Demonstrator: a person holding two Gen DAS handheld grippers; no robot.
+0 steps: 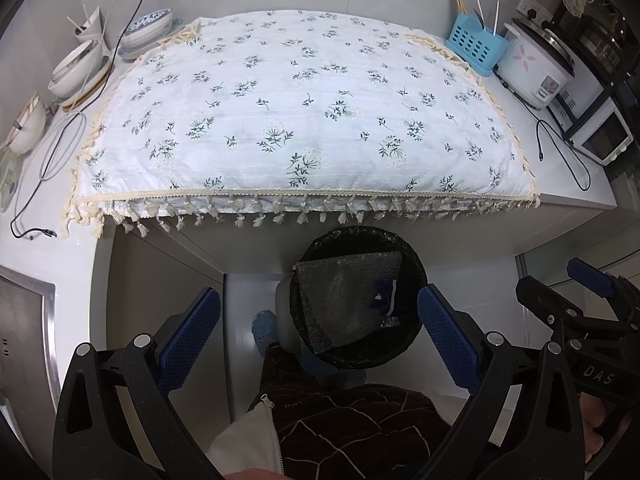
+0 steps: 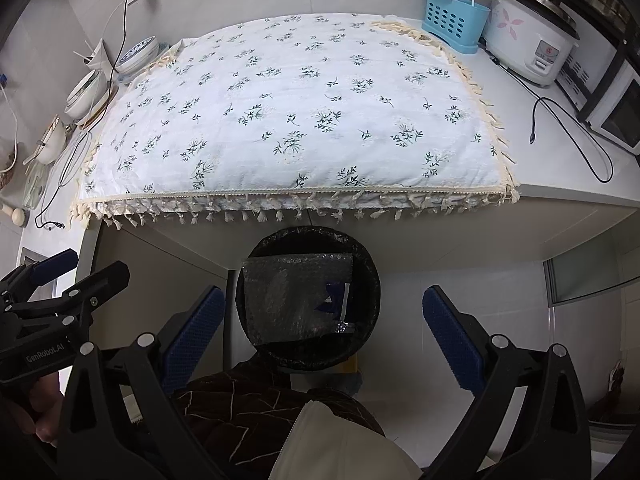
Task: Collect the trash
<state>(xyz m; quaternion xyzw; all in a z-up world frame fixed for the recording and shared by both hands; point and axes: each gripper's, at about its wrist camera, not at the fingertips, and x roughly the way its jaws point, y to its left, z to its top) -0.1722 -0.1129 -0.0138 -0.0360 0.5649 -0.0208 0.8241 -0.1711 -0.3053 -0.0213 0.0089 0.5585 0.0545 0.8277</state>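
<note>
A round black trash bin (image 1: 362,354) with a black liner stands on the floor under the counter's front edge; it also shows in the right wrist view (image 2: 366,292). A bubble-wrap bag (image 1: 340,304) lies inside it, also seen in the right wrist view (image 2: 288,300), with a small blue and white scrap (image 1: 386,294) beside it. My left gripper (image 1: 318,330) is open and empty above the bin. My right gripper (image 2: 324,326) is open and empty above the bin too. The right gripper shows at the right edge of the left wrist view (image 1: 580,292).
A floral tasselled cloth (image 1: 304,112) covers the counter. Bowls and plates (image 1: 80,68) stand at its left. A blue utensil basket (image 1: 474,42), a rice cooker (image 1: 534,66) and a small oven (image 1: 600,136) stand at its right. Loose cables (image 1: 560,152) lie on both sides.
</note>
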